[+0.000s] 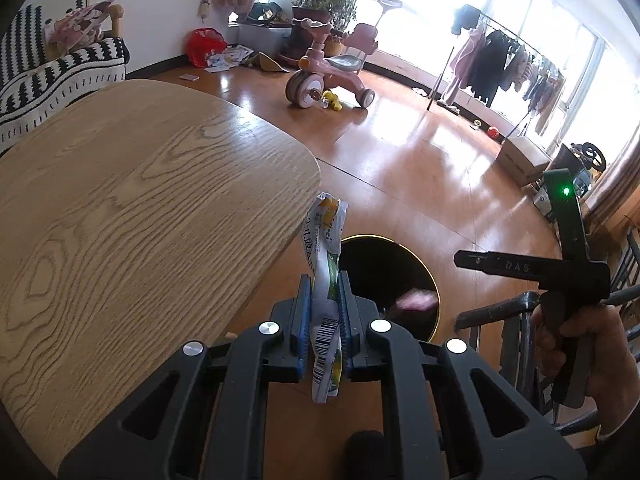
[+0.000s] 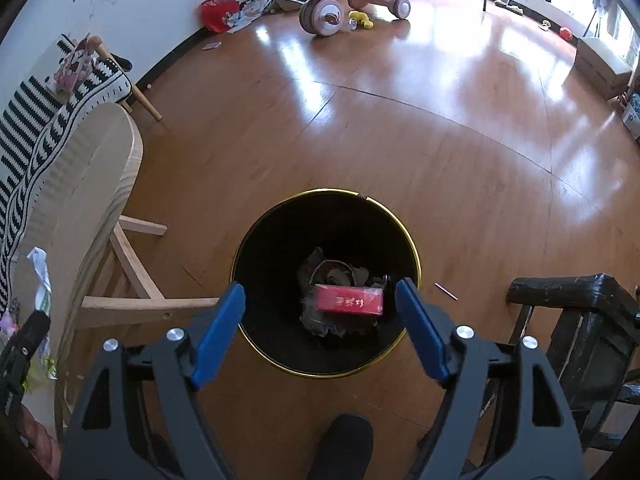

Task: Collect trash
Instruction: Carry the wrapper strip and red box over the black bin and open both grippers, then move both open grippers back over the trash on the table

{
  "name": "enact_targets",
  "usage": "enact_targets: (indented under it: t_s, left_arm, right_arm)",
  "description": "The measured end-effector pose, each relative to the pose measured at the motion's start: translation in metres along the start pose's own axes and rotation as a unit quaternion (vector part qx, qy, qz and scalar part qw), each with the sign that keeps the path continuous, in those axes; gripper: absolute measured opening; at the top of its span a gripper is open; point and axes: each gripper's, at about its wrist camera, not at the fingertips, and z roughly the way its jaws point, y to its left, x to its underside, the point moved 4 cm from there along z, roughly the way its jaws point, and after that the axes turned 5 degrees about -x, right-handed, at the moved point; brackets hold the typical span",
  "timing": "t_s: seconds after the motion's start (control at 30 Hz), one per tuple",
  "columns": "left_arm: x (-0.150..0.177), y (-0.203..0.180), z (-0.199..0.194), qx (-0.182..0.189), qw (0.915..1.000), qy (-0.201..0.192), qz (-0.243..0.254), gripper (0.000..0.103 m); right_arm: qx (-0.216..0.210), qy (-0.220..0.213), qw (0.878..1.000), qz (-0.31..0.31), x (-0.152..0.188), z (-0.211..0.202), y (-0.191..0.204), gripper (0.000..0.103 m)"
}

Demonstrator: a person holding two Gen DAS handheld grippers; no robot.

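The big light wooden table with rounded corners (image 1: 132, 208) sits to the left, and the shiny brown wood floor (image 2: 400, 128) spreads out past it. On the floor, just past the table edge, stands the round black trash bin with a thin gold rim (image 2: 326, 282). Inside it lie dark crumpled scraps and 1 red flat box with gold writing (image 2: 349, 299).

The left gripper (image 1: 325, 316) pinches the crumpled white, green and yellow snack wrapper with a barcode (image 1: 325, 276) tight between its 2 blue pads. The wrapper stands up long and tall, off the table edge, and the bin mouth lies just ahead and to the right of it.

The right gripper (image 2: 320, 320) hangs right over the bin, spread wide, holding nothing.

So the left gripper likely has to go a little forward and right to be over the bin.
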Motion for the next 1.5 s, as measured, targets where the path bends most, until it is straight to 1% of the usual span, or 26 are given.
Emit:
enact_targets:
  t_s: [0.1, 0.2, 0.3, 0.47, 0.53, 0.6, 0.77, 0.9, 0.93, 1.0, 1.03, 1.07, 1.1, 1.13, 1.23, 1.3, 1.37, 1.43, 1.47, 1.5]
  left_arm:
    - [0.001, -0.002, 0.006, 0.007, 0.9999, 0.008, 0.000, 0.012]
    - [0.003, -0.011, 0.022, 0.018, 0.9995, 0.026, -0.001, 0.012]
    - [0.008, -0.030, 0.043, 0.020, 0.9989, 0.040, 0.013, 0.012]
    - [0.012, -0.067, 0.094, 0.043, 0.9962, 0.075, 0.011, 0.012]
    - [0.014, -0.085, 0.113, 0.045, 0.9955, 0.082, 0.019, 0.012]
    - [0.015, -0.099, 0.126, 0.045, 0.9946, 0.089, 0.027, 0.012]
    - [0.009, -0.130, 0.150, 0.060, 0.9925, 0.099, 0.040, 0.012]
    - [0.004, -0.140, 0.158, 0.059, 0.9923, 0.099, 0.046, 0.012]
    - [0.002, -0.142, 0.160, 0.060, 0.9923, 0.097, 0.048, 0.014]
    - [0.002, -0.145, 0.163, 0.058, 0.9922, 0.098, 0.049, 0.034]
    - [0.002, -0.144, 0.161, 0.056, 0.9926, 0.096, 0.048, 0.059]
    - [0.001, -0.142, 0.158, 0.055, 0.9936, 0.088, 0.045, 0.069]
    - [-0.001, -0.142, 0.155, 0.054, 0.9943, 0.080, 0.045, 0.069]
    - [-0.002, -0.142, 0.153, 0.056, 0.9943, 0.079, 0.045, 0.071]
    - [-0.004, -0.137, 0.144, 0.058, 0.9945, 0.079, 0.039, 0.071]
    - [-0.006, -0.130, 0.133, 0.058, 0.9951, 0.072, 0.035, 0.075]
    - [-0.010, -0.117, 0.114, 0.053, 0.9963, 0.060, 0.032, 0.077]
    - [-0.014, -0.097, 0.088, 0.047, 0.9975, 0.045, 0.028, 0.081]
    - [-0.016, -0.087, 0.076, 0.039, 0.9982, 0.038, 0.027, 0.082]
    - [-0.017, -0.069, 0.057, 0.026, 0.9990, 0.027, 0.024, 0.083]
  right_arm:
    - [-0.002, -0.012, 1.000, 0.013, -0.004, -0.008, -0.003, 0.076]
    - [-0.012, -0.029, 0.999, 0.033, -0.010, -0.020, -0.009, 0.077]
    - [-0.015, -0.047, 0.998, 0.048, -0.015, -0.033, -0.012, 0.078]
    - [-0.007, -0.070, 0.995, 0.065, -0.021, -0.050, -0.020, 0.080]
    - [0.000, -0.076, 0.995, 0.071, -0.021, -0.054, -0.025, 0.085]
    - [0.004, -0.080, 0.994, 0.074, -0.021, -0.056, -0.030, 0.086]
    - [0.001, -0.085, 0.992, 0.093, -0.020, -0.060, -0.046, 0.086]
    - [-0.004, -0.085, 0.991, 0.102, -0.019, -0.061, -0.054, 0.086]
    - [-0.003, -0.086, 0.991, 0.104, -0.019, -0.061, -0.055, 0.086]
    - [-0.003, -0.090, 0.990, 0.110, -0.019, -0.064, -0.057, 0.086]
    - [-0.003, -0.093, 0.989, 0.112, -0.019, -0.065, -0.058, 0.086]
    - [-0.006, -0.094, 0.989, 0.112, -0.020, -0.066, -0.058, 0.086]
    - [-0.006, -0.095, 0.989, 0.111, -0.019, -0.066, -0.056, 0.086]
    - [-0.006, -0.095, 0.989, 0.109, -0.019, -0.066, -0.055, 0.086]
    - [-0.007, -0.096, 0.990, 0.103, -0.018, -0.067, -0.046, 0.086]
    - [-0.011, -0.097, 0.990, 0.096, -0.019, -0.068, -0.034, 0.086]
    - [-0.016, -0.098, 0.991, 0.090, -0.020, -0.068, -0.023, 0.086]
    - [-0.024, -0.098, 0.992, 0.079, -0.022, -0.068, -0.004, 0.086]
    - [-0.029, -0.098, 0.992, 0.068, -0.022, -0.067, 0.010, 0.086]
    - [-0.031, -0.097, 0.993, 0.059, -0.023, -0.066, 0.020, 0.086]
